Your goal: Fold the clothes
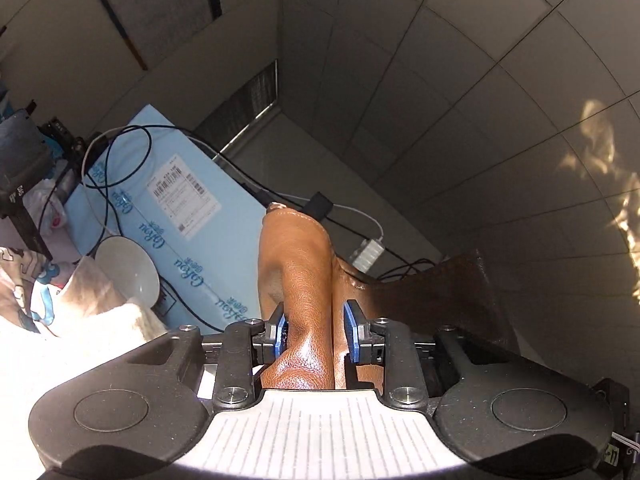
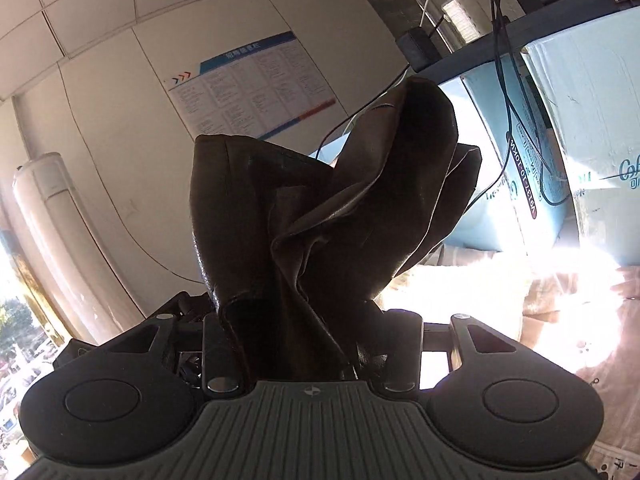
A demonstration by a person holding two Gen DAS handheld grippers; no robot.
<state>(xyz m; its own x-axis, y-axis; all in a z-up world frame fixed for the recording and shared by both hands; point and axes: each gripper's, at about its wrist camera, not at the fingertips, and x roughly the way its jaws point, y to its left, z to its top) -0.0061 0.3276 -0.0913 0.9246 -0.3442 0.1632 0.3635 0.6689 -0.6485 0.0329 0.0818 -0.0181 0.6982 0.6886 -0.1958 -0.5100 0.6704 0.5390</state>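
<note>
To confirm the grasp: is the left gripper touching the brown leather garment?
Touching. In the left wrist view, the left gripper pinches the brown leather garment between its blue pads.

Taking the cardboard box (image 1: 176,208) as landmark in the left wrist view: a shipping label (image 1: 185,196) and looping cables (image 1: 120,168) lie on it. A bowl (image 1: 130,270) sits just before its near-left edge. The leather garment (image 1: 298,284) rises at its right, with a power strip (image 1: 368,254) further right.

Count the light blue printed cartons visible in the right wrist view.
2. One light blue carton stands at the right edge; a second carton sits left of it, partly behind the brown leather garment. Others may be hidden.
</note>
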